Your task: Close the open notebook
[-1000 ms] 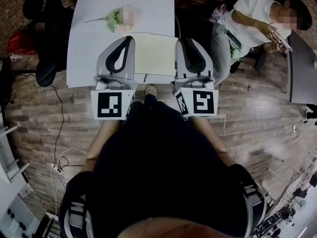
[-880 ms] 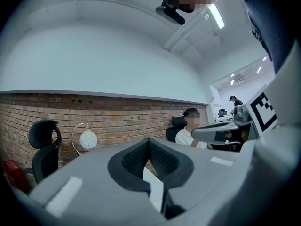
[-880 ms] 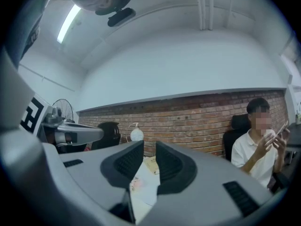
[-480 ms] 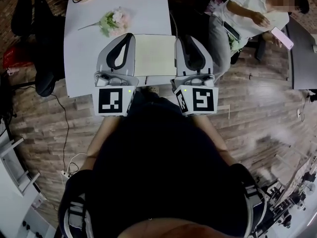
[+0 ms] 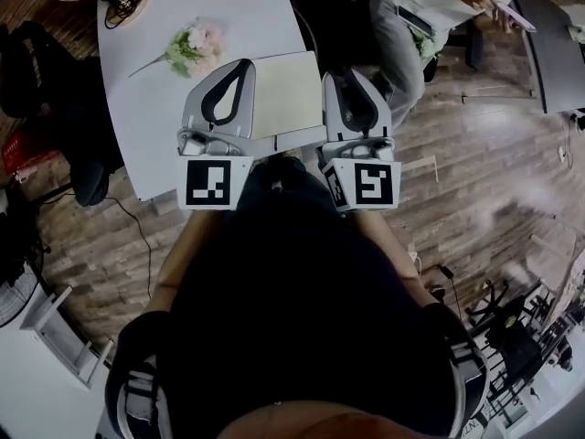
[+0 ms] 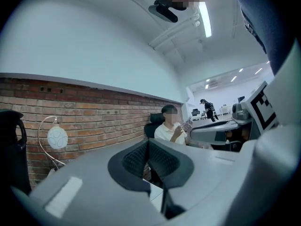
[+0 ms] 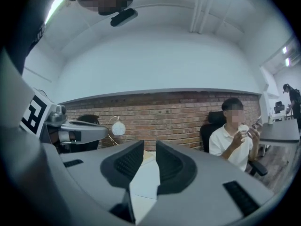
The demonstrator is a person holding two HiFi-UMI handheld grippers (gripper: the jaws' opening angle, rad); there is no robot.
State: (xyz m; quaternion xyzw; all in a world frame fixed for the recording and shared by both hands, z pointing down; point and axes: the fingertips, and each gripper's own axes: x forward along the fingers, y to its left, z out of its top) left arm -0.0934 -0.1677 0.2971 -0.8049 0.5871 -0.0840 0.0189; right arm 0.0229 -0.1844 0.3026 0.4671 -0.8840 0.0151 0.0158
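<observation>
Left gripper (image 5: 244, 66): jaws pressed together, nothing pinched; seen over the notebook's left part.
Right gripper (image 5: 341, 75): jaws spread, nothing held; seen just beside the notebook's right edge.
Notebook (image 5: 288, 94): laid open on the tabletop (image 5: 151, 126), between both grippers, its width running from one to the other.
Nearer gripper: judged about equal; only the right one is spread to take a cover.

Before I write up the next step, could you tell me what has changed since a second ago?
Little: the head view has swung, so the table and flowers sit further left and tilted. Nothing was gripped or released. The left gripper, shut, and right gripper, open, still flank the notebook, which lies unchanged.
</observation>
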